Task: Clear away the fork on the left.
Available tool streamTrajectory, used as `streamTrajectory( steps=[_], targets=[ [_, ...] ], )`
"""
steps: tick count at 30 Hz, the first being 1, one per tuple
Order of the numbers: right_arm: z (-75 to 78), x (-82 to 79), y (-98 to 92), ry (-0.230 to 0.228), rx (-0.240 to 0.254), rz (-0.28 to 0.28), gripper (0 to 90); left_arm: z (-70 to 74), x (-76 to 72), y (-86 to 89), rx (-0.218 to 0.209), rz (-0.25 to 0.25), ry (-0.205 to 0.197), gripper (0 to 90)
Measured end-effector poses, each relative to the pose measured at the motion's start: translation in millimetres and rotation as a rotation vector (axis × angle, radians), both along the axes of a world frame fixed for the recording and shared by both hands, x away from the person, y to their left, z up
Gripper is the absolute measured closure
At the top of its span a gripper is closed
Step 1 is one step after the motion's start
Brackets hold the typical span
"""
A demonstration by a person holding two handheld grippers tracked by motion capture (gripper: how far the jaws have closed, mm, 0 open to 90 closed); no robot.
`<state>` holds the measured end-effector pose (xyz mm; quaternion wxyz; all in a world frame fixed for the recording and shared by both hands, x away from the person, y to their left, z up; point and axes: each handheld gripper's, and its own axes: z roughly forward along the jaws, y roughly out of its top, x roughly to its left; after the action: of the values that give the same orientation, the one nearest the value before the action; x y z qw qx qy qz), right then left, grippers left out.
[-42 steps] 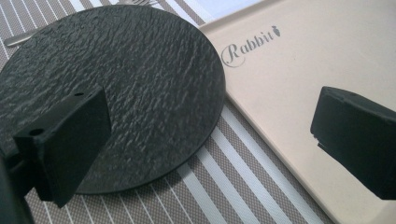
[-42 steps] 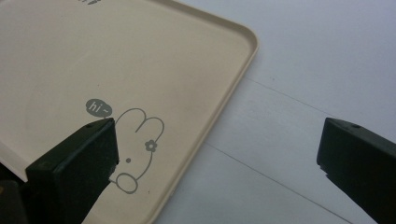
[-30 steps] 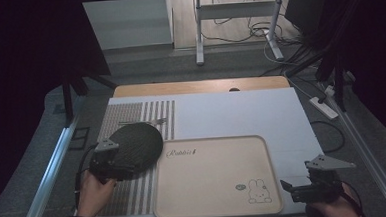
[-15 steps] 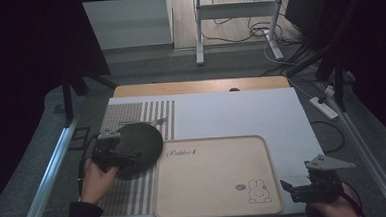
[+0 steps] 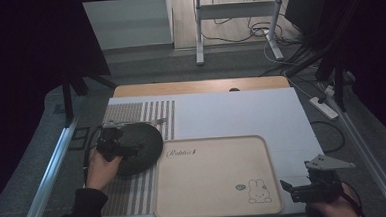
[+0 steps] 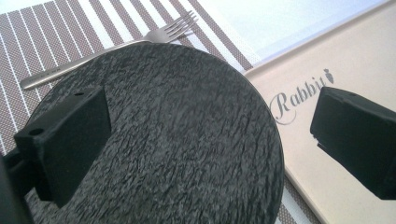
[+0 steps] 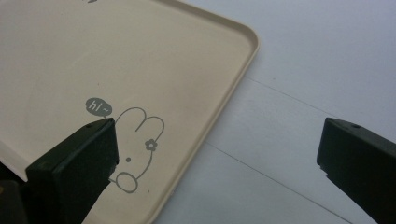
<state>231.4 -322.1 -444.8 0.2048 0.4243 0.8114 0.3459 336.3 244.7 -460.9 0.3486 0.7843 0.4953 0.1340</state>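
2 wide-spread jaws of the left claw (image 6: 205, 140) hover over the black plate (image 6: 177, 140), holding nothing.

A lab or recording room with a table set up like a dining place

The white table (image 5: 231, 111) stands on a grey carpet between metal rails (image 5: 49, 171). On the far floor are loose cables (image 5: 227, 34), a metal stand (image 5: 236, 11) and, at the right, a power strip (image 5: 323, 107). The surroundings are dark.
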Motion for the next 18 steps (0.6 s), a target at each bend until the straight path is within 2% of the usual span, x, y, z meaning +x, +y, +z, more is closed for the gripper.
streamTrajectory(
  steps=[14,18],
  targets=[
    [-0.2,0.6,0.0,0.000,0.001,0.000,0.0,-1.8,27.9,-6.1,-0.002,0.018,0.026,0.0],
    [-0.2,0.6,0.1,0.000,0.000,-0.001,0.0,-2.4,35.2,-9.3,0.017,0.008,0.028,0.0]
  ],
)
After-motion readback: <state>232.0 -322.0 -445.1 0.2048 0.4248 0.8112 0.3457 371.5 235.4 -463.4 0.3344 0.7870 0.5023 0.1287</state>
